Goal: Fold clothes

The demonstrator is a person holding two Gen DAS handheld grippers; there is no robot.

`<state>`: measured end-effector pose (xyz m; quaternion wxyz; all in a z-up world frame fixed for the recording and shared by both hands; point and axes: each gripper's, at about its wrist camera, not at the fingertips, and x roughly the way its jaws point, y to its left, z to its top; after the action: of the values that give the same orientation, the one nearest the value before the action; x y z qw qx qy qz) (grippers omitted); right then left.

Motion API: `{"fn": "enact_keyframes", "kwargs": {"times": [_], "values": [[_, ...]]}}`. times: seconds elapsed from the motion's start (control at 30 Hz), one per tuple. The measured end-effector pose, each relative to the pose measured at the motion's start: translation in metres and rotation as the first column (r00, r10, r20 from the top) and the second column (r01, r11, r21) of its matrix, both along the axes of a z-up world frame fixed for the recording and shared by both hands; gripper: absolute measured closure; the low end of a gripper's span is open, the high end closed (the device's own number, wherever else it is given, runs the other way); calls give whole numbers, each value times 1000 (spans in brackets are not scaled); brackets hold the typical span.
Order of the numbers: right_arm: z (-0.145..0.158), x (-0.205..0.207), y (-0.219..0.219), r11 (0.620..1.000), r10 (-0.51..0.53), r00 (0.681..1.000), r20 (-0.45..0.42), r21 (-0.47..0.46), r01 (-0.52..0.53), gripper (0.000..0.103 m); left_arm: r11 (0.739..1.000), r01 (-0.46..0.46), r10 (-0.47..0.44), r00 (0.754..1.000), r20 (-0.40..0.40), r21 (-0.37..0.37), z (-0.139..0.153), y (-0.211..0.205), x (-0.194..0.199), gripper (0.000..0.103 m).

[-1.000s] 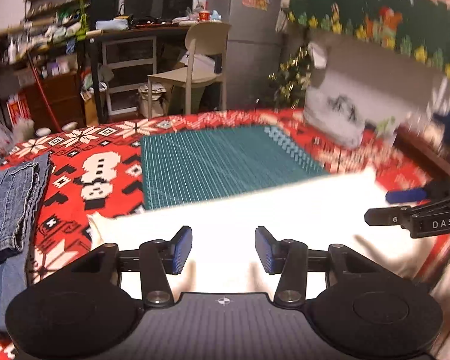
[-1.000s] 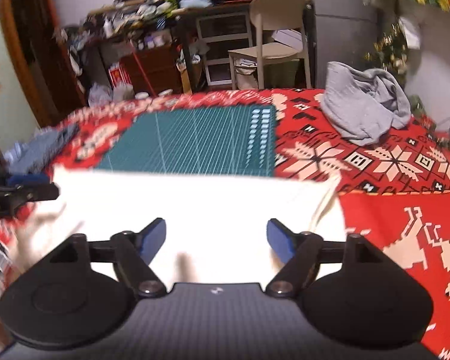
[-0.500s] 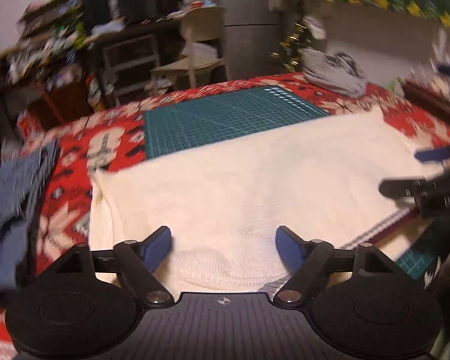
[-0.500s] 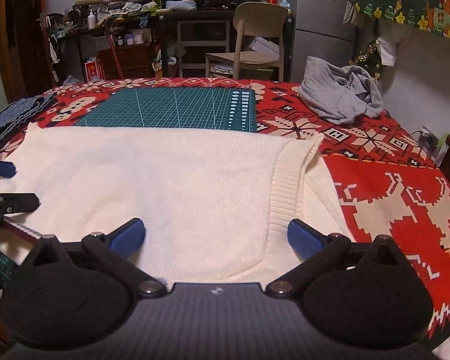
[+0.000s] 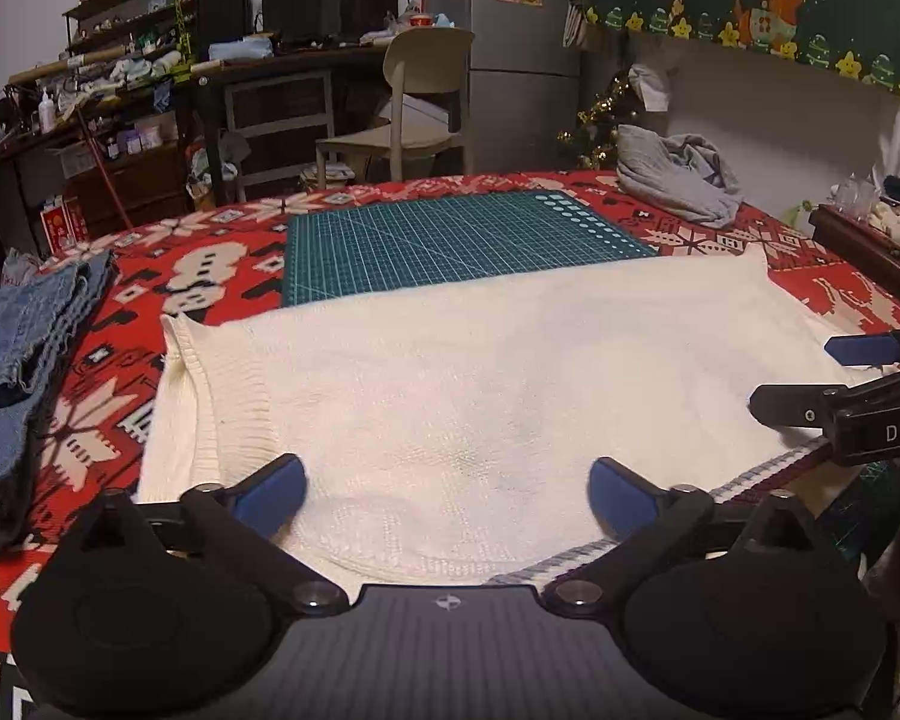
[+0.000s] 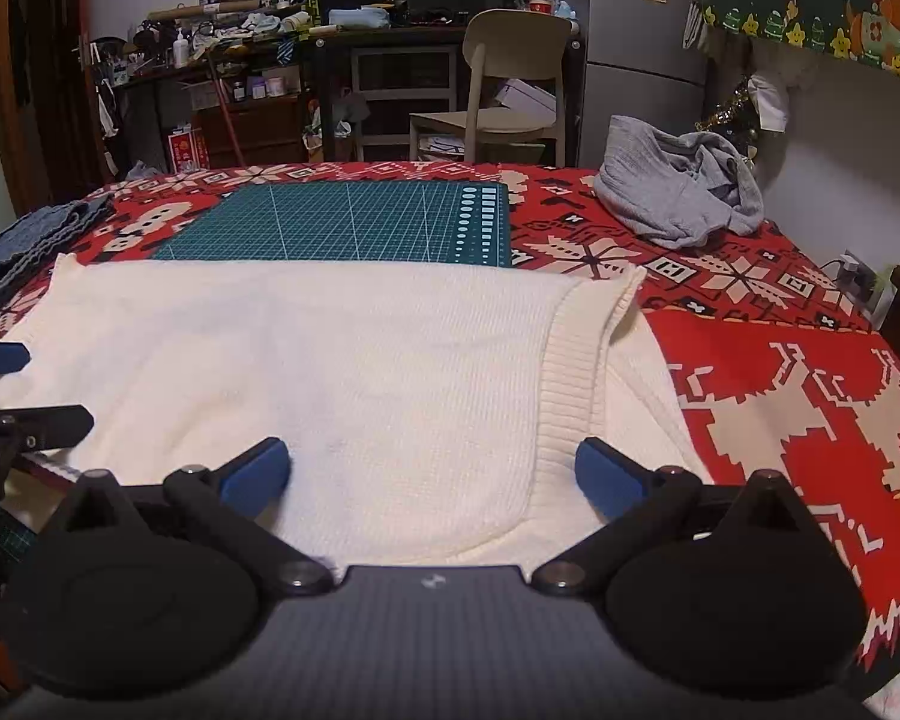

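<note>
A cream knitted sweater (image 5: 480, 372) lies spread flat over the red patterned cloth and the near edge of the green cutting mat (image 5: 450, 240). My left gripper (image 5: 447, 489) hovers over the sweater's near hem. Its jaws are opening wide, the knit lies under the gap, and no pad presses on it. My right gripper (image 6: 432, 474) stands open over the sweater (image 6: 330, 360) beside a ribbed band (image 6: 564, 396), gripping nothing. Each gripper shows at the edge of the other's view: the right gripper (image 5: 858, 384) and the left gripper (image 6: 6, 390).
Blue jeans (image 5: 24, 336) lie folded at the table's left side. A crumpled grey garment (image 6: 678, 192) sits at the far right. Beyond the table stand a beige chair (image 5: 414, 102) and a cluttered desk. A wooden ledge (image 5: 864, 246) borders the right.
Both grippers came down and spread their jaws wide, letting go of the sweater. The sweater, blurred and lifted before, now rests flat on the table.
</note>
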<state>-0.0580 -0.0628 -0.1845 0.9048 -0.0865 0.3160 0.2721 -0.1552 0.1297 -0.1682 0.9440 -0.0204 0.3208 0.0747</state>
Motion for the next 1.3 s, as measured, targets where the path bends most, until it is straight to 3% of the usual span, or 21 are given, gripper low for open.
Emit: {"fn": "enact_keyframes", "kwargs": {"times": [0.3,0.83,1.3], "values": [[-1,1,-2,1000,-3,1000,2,16,3,1,1000,-8,8,993,-114,-4,7,0,15,0],[-1,3,3,1000,-7,1000,-1,3,7,1,1000,-27,28,994,-103,5,7,-3,15,0],[3,8,3,1000,-24,999,-37,10,25,1,998,-58,55,988,-145,-17,11,-2,23,0]]}}
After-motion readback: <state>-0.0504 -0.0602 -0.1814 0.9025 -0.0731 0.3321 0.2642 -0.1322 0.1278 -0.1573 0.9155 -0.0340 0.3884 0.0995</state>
